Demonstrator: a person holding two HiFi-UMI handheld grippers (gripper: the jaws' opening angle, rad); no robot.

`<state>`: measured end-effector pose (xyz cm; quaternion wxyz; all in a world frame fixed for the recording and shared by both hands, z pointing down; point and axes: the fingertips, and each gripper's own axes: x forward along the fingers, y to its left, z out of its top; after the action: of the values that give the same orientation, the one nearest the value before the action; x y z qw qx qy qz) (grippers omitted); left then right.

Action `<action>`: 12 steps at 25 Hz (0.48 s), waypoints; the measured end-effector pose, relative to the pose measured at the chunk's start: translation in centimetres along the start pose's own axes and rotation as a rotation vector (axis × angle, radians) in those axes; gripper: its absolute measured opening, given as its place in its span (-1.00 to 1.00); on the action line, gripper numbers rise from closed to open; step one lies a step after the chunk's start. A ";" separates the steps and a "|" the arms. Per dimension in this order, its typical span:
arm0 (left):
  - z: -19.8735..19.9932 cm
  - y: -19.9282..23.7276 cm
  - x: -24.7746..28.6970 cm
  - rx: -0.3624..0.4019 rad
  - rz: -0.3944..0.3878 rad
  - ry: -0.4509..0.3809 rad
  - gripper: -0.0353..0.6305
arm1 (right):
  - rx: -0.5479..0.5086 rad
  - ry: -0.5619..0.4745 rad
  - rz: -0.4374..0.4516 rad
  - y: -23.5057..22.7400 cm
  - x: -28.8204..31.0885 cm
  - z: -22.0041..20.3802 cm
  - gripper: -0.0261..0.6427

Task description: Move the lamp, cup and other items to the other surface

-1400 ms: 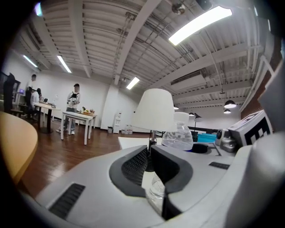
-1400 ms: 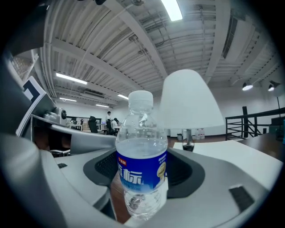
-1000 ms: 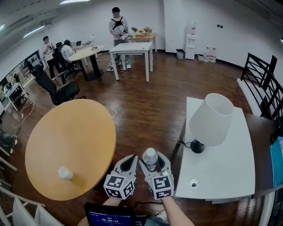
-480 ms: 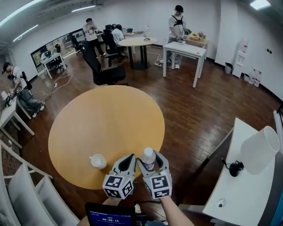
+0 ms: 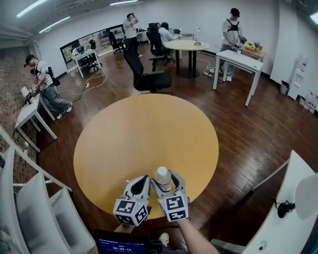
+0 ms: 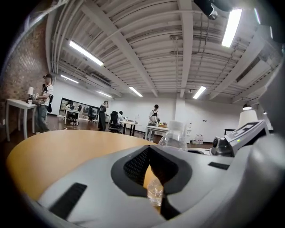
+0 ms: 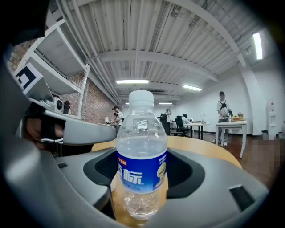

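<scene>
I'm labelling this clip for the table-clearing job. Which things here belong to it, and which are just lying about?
Job: water bottle, held by the right gripper; wooden round table; lamp; white table.
Lying about: office chair; far white desk; shelving.

Dark plank floor (image 5: 248, 134) is seen around the round wooden surface (image 5: 144, 144). Beyond it, a black office chair (image 5: 146, 79), a white table (image 5: 243, 62) and white walls (image 5: 208, 17) are noted. Ceiling strip lights (image 5: 34, 6) are lit.
</scene>
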<state>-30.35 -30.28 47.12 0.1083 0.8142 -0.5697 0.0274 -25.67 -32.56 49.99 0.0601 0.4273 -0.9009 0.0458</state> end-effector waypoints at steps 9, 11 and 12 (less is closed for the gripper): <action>-0.4 2.5 0.0 -0.008 0.016 0.011 -0.87 | 0.007 -0.021 -0.034 0.6 1.8 -0.8 0.03; -0.5 2.1 0.0 -0.007 0.007 0.013 -0.87 | 0.011 -0.023 -0.048 0.5 1.7 -0.9 0.08; -0.4 2.0 0.0 -0.006 0.003 0.014 -0.87 | 0.016 -0.021 -0.054 0.4 1.6 -0.7 0.14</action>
<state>-32.20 -30.83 47.81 0.1151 0.8127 -0.5704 0.0316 -26.98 -33.46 50.92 0.0483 0.4523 -0.8893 0.0469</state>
